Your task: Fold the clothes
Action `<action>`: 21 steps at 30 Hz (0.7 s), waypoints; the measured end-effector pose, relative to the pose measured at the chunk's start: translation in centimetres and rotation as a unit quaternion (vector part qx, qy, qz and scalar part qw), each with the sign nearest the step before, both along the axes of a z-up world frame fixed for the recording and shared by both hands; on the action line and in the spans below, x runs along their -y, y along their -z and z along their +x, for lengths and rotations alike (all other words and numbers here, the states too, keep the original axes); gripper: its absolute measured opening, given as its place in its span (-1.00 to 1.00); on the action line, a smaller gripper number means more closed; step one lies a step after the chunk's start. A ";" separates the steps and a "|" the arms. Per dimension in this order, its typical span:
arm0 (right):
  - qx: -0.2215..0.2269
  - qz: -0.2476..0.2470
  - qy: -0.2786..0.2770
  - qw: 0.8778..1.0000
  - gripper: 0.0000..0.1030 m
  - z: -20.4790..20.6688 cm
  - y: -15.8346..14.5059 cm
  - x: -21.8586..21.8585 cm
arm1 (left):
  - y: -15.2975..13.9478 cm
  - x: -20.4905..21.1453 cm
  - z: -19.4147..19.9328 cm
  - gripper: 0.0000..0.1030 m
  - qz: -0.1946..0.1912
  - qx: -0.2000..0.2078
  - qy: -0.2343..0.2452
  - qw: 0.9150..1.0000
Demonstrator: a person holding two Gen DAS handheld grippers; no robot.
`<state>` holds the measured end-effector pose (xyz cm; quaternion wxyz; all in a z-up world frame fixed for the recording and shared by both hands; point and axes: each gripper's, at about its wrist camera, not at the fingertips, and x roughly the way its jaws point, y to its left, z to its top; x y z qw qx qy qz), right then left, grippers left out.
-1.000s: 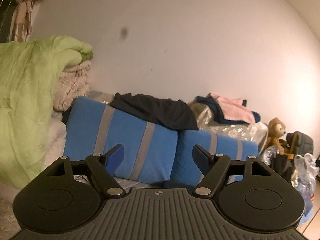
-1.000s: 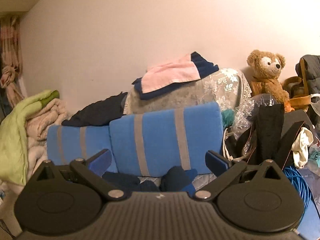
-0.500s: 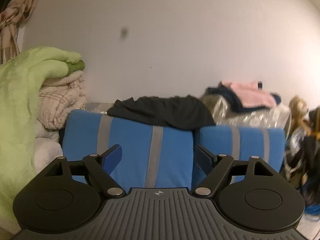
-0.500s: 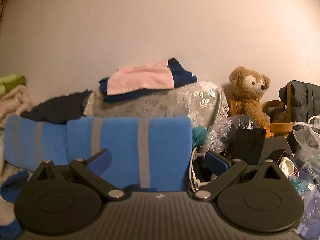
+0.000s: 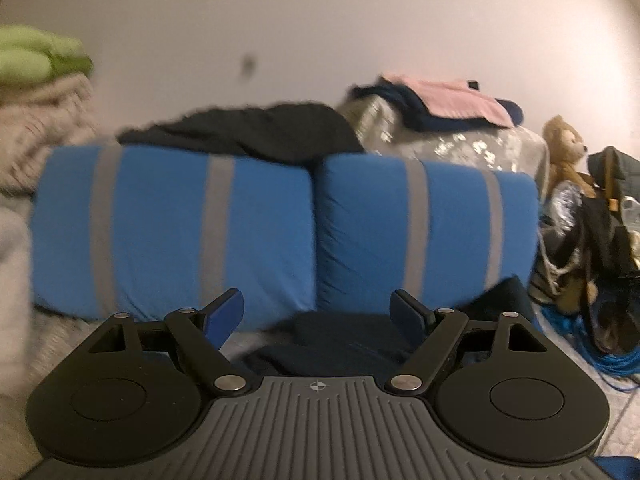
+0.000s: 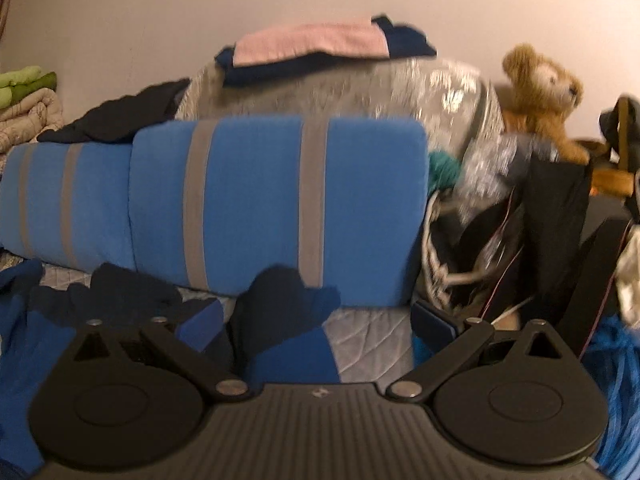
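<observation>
The clothing to fold is a dark navy garment with brighter blue panels (image 6: 280, 320), lying crumpled on the bed's quilted grey cover (image 6: 372, 344) near the edge where the 2 blue pillows with grey stripes (image 6: 276, 208) stand against the wall; in the left wrist view the same dark heap (image 5: 340, 340) sits just ahead of the gripper. It looks like soft, light knit or jersey, limp and bunched, so it should drape and slide rather than hold any shape, and a pinch on a single layer at a hem, cuff or corner seems wiser than a grab into the middle of the heap, which would likely gather several layers at once. Which part is a sleeve and which a body panel cannot be told while it is this rumpled and the pictures are blurred. The left gripper (image 5: 316, 312) has its fingers spread wide with nothing between them, and the right gripper (image 6: 320, 324) likewise has its fingers apart, with the garment lying ahead of them and not pinched. The quilted cover looks soft and yielding, fair for smoothing cloth flat. Around it the room is crowded: folded pink and navy clothes (image 6: 312, 44) on a silvery covered mound, a black garment (image 5: 248, 132) draped behind the pillows, a teddy bear (image 6: 540, 92), bags, and a blue cable (image 5: 616, 360) on the floor.
</observation>
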<state>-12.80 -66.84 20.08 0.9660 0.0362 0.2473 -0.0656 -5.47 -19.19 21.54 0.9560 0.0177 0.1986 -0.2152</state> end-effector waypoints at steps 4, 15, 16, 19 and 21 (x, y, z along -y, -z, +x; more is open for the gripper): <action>-0.013 0.018 0.004 1.000 1.00 1.3 3.0 0.2 | 2.6 2.4 0.6 0.56 -0.002 -0.019 0.021 1.000; -0.046 0.024 -0.001 0.999 1.00 5.9 10.1 0.3 | 10.4 5.6 1.8 0.56 -0.040 -0.092 0.049 0.994; -0.049 0.022 -0.002 0.999 1.00 6.3 10.7 0.3 | 11.0 5.6 2.0 0.56 -0.043 -0.099 0.056 0.993; -0.051 0.026 0.000 0.998 0.99 7.4 12.3 0.8 | 12.4 5.2 2.6 0.56 -0.067 -0.119 0.071 0.988; -0.050 0.047 0.007 0.998 0.99 8.1 13.7 1.4 | 13.4 4.9 2.9 0.56 -0.086 -0.128 0.075 0.985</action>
